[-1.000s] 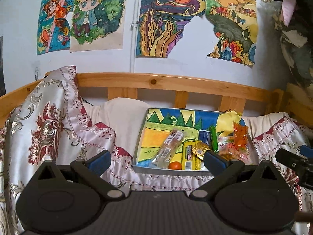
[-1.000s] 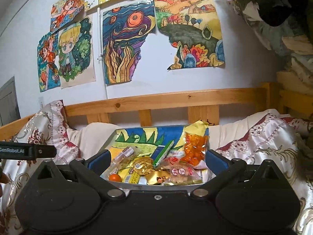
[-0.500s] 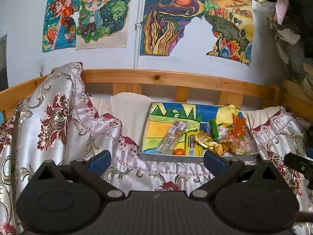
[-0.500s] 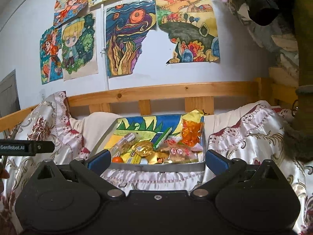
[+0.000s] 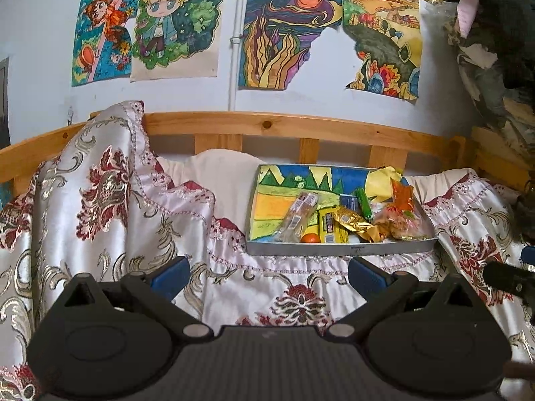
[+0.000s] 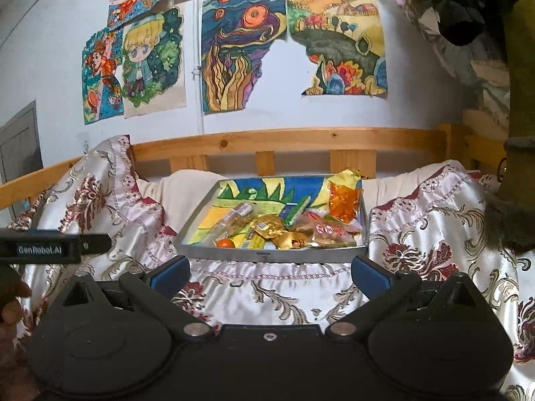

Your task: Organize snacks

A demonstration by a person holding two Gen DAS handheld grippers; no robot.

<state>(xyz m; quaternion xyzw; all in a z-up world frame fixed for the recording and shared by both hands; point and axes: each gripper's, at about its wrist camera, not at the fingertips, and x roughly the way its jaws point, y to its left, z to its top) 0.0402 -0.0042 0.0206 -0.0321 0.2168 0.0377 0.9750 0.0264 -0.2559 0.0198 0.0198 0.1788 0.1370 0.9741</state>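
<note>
A shallow grey metal tray point(image 5: 337, 250) sits on a bed, lined with a colourful drawing and holding a heap of snacks crowded toward its right and near side. Among them are a long clear-wrapped packet point(image 5: 298, 215), a small orange round sweet or fruit point(image 5: 310, 238), a yellow bar point(image 5: 329, 225), a gold foil pack point(image 5: 354, 220), a green stick point(image 5: 363, 202) and an orange bag point(image 6: 344, 202). The left gripper point(image 5: 265, 272) and right gripper point(image 6: 269, 271) both hover well short of the tray, fingers spread wide, holding nothing.

To sort well, each gripper would probably need to come in low over the near rim and take a top, loose item first, since the wrappers overlap.

A patterned satin bedspread point(image 5: 110, 207) bunches up on both sides of the tray. Behind stand a wooden bed rail point(image 5: 301, 127) and children's drawings point(image 5: 174, 23) on the wall.
</note>
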